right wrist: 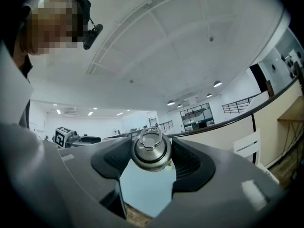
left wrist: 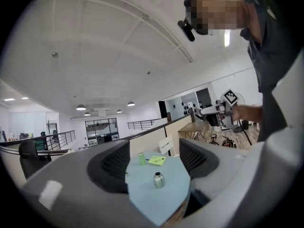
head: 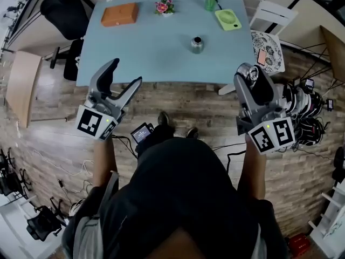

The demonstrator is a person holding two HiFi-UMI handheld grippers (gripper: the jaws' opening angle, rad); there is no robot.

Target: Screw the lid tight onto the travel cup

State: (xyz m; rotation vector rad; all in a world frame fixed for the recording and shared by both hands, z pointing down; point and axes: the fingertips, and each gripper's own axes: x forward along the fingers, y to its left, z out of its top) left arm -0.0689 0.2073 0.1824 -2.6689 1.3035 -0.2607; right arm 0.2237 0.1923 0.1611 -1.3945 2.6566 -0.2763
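Just right of the middle of the pale blue table [head: 161,47], the short steel travel cup [head: 197,44] is standing upright and alone. It is well apart from both grippers, which I am holding over the floor on the near side of that table. My right gripper [head: 251,77] is clamping the round steel lid with its ring handle [right wrist: 151,150] between its jaws. My left gripper [head: 124,74] is hanging with its jaws wide and nothing between them. I am judging that the lid needs carrying to the table first. To do this well, I am planning to pinch the cup's body with the left so it cannot spin, seat the lid level on the mouth, then turn until it resists.
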